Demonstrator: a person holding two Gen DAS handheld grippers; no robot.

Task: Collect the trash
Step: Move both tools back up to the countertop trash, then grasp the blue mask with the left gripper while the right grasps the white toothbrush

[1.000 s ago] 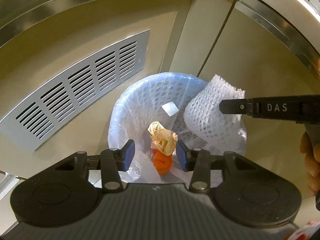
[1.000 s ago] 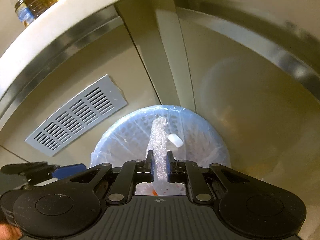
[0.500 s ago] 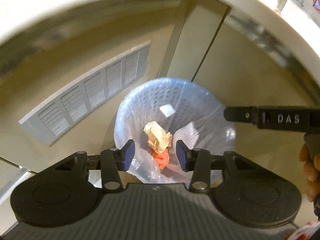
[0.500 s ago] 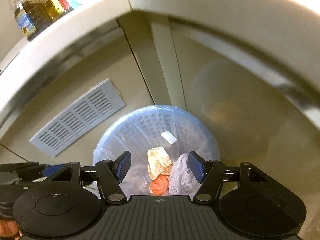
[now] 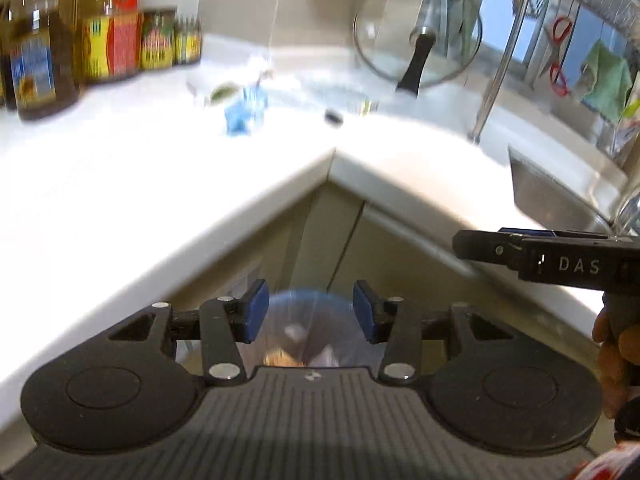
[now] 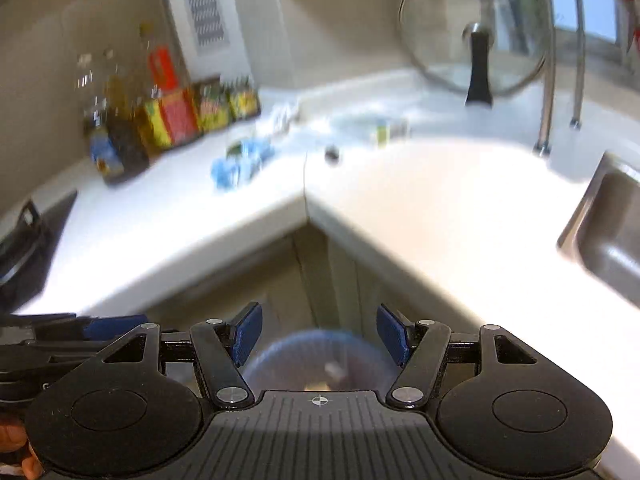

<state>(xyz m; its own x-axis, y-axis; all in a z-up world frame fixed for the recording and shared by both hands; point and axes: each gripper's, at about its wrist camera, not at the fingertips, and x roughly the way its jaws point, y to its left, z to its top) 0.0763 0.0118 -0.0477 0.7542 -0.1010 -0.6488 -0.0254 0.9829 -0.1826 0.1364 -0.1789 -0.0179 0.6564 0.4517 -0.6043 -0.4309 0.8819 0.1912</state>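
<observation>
– Looking down past both grippers, where's the trash?
– In the bin (image 5: 304, 312), on the floor in the corner under the desk (image 5: 120, 184). Through the blur I make out a pale scrap and something orange at the bottom, nothing clearer.

– And the left gripper (image 5: 307, 311)?
– Tipped downward over the bin, fingers (image 5: 254, 310) parted a moderate way, nothing between them. You only see the bin through the gap.

– The right gripper (image 6: 319, 334)?
– Same tilt, beside the left one. Its fingers (image 6: 248, 332) stand wider apart, and they're empty too. From the left camera its black arm reaches in from the right edge, with the person's hand (image 5: 614, 356) wrapped round the handle below.

– What's up on the desk?
– More bits, all smeared: a crumpled blue wrapper (image 6: 240, 162) near the inner corner, a small dark cap (image 6: 332, 154) just beyond it. Bottles (image 6: 120, 136) and boxes line the wall on the left, a glass lid (image 6: 472, 36) leans at the back, and the sink (image 6: 608, 232) sits to the right.
</observation>
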